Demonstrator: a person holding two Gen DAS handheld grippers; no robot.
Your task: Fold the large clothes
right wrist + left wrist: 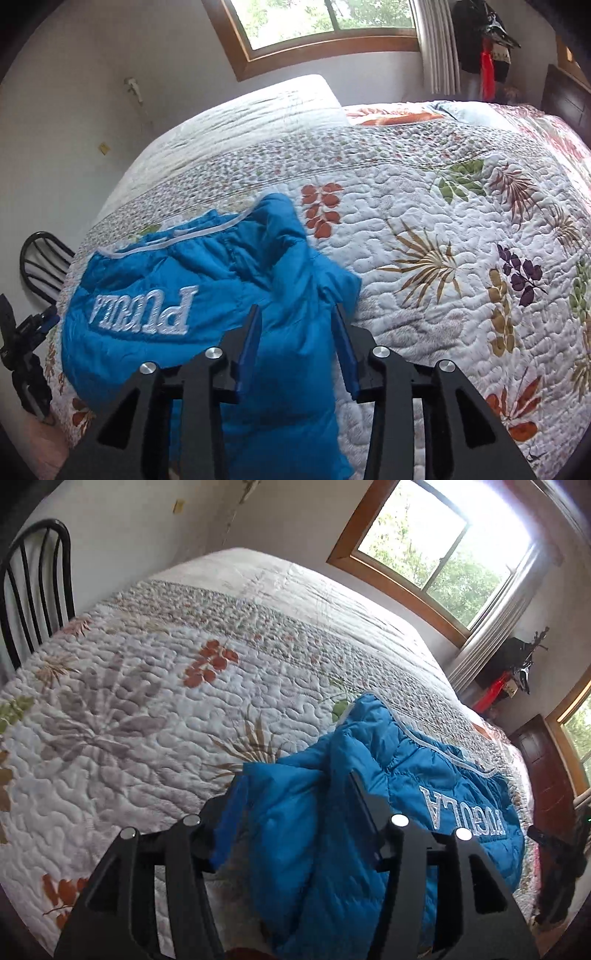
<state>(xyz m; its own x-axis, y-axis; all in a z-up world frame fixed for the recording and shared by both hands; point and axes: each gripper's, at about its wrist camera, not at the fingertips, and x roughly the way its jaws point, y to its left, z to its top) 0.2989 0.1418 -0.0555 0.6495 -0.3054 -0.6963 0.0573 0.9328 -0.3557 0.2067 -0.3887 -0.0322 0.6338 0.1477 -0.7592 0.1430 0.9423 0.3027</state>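
Right wrist view: both tongs [295, 328] gape, straddling blue jacket [207, 273] sleeves

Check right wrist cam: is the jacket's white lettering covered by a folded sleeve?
No. The white lettering on the blue jacket lies fully exposed, upside down to the camera, with nothing over it.

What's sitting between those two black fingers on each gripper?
Blue puffy jacket fabric in both views. The left gripper has a jacket sleeve between its spread fingers; the right gripper straddles the other sleeve. Both are open, not clamped.
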